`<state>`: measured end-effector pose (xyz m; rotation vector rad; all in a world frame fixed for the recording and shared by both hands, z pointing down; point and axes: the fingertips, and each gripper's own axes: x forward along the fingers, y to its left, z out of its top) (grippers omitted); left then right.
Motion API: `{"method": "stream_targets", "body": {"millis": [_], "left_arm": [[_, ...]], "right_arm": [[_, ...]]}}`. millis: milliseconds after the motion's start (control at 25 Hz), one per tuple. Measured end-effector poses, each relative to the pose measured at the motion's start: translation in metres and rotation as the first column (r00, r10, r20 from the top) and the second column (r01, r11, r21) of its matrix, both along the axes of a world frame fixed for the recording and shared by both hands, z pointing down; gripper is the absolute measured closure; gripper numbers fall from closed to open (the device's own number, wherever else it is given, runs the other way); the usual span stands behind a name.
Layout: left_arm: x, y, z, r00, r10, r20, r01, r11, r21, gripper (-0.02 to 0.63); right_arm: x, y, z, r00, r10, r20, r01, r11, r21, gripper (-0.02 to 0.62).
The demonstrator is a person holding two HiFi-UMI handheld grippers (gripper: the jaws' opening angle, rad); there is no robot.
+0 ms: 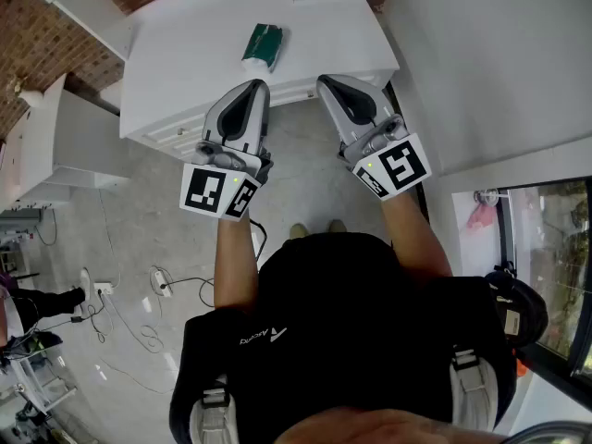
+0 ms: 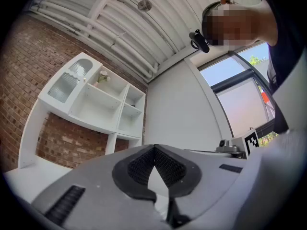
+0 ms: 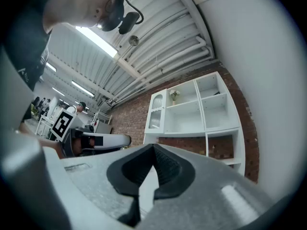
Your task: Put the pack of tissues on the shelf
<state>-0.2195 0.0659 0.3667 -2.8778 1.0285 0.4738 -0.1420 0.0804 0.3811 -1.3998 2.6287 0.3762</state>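
Your left gripper (image 1: 252, 85) and right gripper (image 1: 331, 81) hold their jaws together, empty; the tissue pack (image 1: 263, 46) lies ahead on the counter (image 1: 185, 44), its label unreadable.

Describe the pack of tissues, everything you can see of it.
The pack of tissues is a small, oblong green packet with a whitish end toward the person; its wrapping looks soft and slightly creased. It lies flat and alone on the white surface, a little aslant, near the front edge. Nothing touches it: the left gripper points at it from just short of it, with a gap between. Only the head view shows it, too small for print to be read.
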Motion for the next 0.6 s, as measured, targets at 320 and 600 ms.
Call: {"method": "stream_targets", "body": {"millis": [320,600], "left_arm": [[-0.016,-0.005,0.005,1.0,-0.019,0.011,0.019,1.0,0.006,0.607],[-0.031,-0.04,0.035,0.997,-0.057,0.052,0.058,0.998,-0.031,0.607]], "right_arm": [[-0.019,-0.001,-0.001,1.0,0.014,0.001,-0.014,1.0,0.006,0.594],[-0.036,-0.014,0.008,0.999,0.039,-0.002,-0.039,0.999,-0.013,0.594]]}}
